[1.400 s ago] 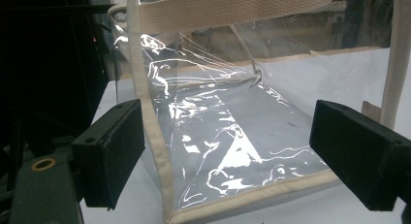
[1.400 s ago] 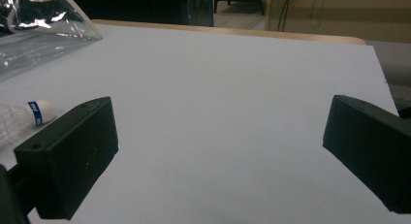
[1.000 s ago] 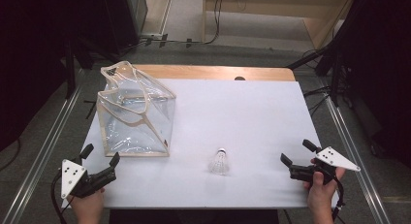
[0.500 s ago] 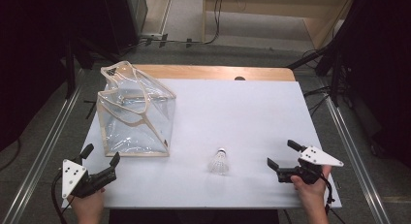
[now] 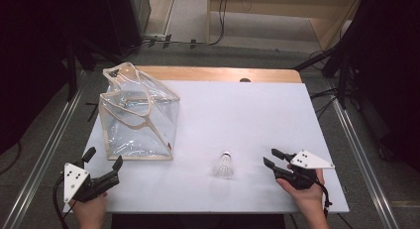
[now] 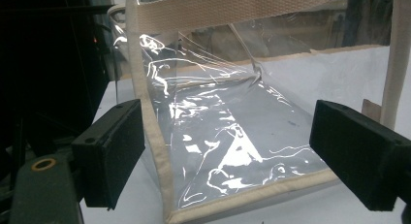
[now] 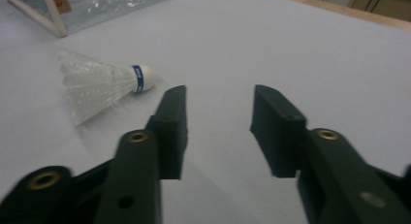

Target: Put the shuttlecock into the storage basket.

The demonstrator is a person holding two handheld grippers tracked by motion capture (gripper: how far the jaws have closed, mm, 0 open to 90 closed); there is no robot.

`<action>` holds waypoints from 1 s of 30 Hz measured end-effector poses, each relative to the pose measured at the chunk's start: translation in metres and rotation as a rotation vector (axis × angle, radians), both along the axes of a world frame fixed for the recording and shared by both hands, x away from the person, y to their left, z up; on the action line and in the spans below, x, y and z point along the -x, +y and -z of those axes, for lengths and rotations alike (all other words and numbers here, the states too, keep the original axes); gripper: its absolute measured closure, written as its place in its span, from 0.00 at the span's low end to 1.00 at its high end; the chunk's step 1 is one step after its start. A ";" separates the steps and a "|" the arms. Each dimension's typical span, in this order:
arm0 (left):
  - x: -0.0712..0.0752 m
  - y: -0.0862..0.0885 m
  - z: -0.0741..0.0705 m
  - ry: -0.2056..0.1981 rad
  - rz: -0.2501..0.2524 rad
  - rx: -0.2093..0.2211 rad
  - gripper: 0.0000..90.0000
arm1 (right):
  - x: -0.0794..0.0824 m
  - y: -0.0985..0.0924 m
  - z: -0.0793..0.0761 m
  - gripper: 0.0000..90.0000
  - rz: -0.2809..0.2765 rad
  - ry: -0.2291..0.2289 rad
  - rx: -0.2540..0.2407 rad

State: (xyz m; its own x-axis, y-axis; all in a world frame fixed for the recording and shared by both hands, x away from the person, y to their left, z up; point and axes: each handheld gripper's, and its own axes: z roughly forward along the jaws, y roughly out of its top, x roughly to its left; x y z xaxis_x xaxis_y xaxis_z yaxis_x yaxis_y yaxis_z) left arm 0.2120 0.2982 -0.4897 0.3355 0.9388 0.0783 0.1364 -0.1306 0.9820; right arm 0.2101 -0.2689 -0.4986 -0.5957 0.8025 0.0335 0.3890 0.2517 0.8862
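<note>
Near edge of white tabletop (image 5: 257,115): left claw (image 5: 104,158) w/ jaws wide apart, nothing between them, pointing at near bottom corner of clear plastic bag (image 5: 138,122). In left gripper view the bag (image 6: 228,132) sits just ahead of the jaws, not touching; its top and right side are cut off by the frame, and glare makes the inside hard to read.

Right claw (image 5: 271,157), near front right: jaws have just been closing, now part-open w/ nothing between them.

Shuttlecock (image 5: 224,165) lies on the tabletop between the claws, just left of the right one, apart from it. Right gripper view: shuttlecock (image 7: 99,86) on its side, cork toward the jaws, feathers blurred.

Beyond: bag corner (image 7: 58,10), cut off at the top edge.
</note>
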 end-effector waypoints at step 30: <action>0.000 -0.001 0.000 0.001 0.001 -0.002 0.15 | -0.011 0.058 0.013 0.98 -0.299 0.166 0.180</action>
State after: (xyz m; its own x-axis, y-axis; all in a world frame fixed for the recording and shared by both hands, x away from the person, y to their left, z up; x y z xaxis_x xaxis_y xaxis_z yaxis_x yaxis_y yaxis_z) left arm 0.2120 0.2974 -0.4899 0.3362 0.9384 0.0798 0.1370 -0.1326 0.9816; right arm 0.2210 -0.2111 -0.5117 -0.8027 0.5960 0.0233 0.4092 0.5219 0.7485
